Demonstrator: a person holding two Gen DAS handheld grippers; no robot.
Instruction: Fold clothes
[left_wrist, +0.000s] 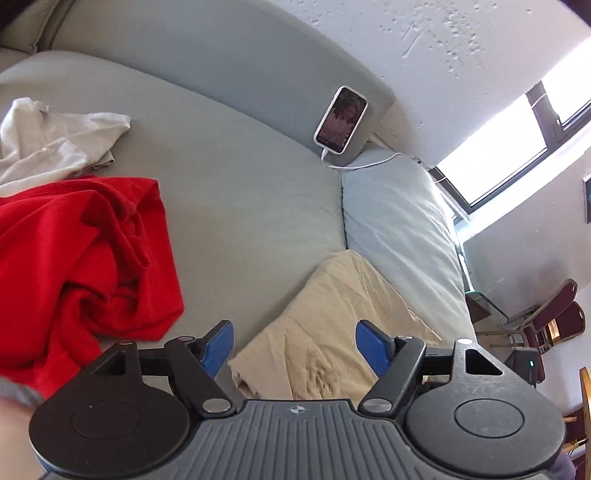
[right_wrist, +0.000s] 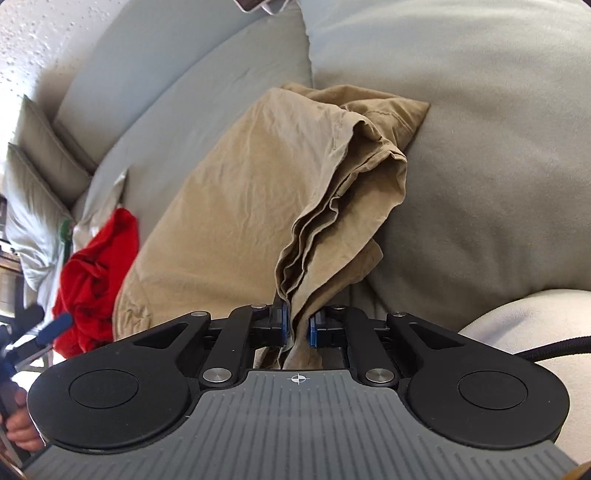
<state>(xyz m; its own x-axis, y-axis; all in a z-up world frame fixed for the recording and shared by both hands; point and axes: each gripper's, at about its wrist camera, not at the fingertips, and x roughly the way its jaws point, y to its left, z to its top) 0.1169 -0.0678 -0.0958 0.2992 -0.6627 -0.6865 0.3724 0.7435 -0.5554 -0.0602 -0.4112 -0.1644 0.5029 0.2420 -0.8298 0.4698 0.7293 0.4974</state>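
A tan garment (right_wrist: 236, 206) lies partly folded on the grey sofa seat (left_wrist: 240, 192). My right gripper (right_wrist: 297, 325) is shut on a bunched edge of it, with layered folds rising from between the blue pads. In the left wrist view the same tan garment (left_wrist: 332, 325) lies just ahead of my left gripper (left_wrist: 294, 339), which is open and empty above its near corner. A crumpled red garment (left_wrist: 85, 266) lies to the left; it also shows in the right wrist view (right_wrist: 96, 277). A white garment (left_wrist: 55, 140) lies behind it.
A phone (left_wrist: 341, 120) on a white cable leans against the sofa back cushion (left_wrist: 221, 55). A light blue cushion (left_wrist: 399, 221) forms the sofa's right end. Chairs (left_wrist: 550, 321) stand beyond it, under a window (left_wrist: 498, 147). Pillows (right_wrist: 37, 192) sit at the far end.
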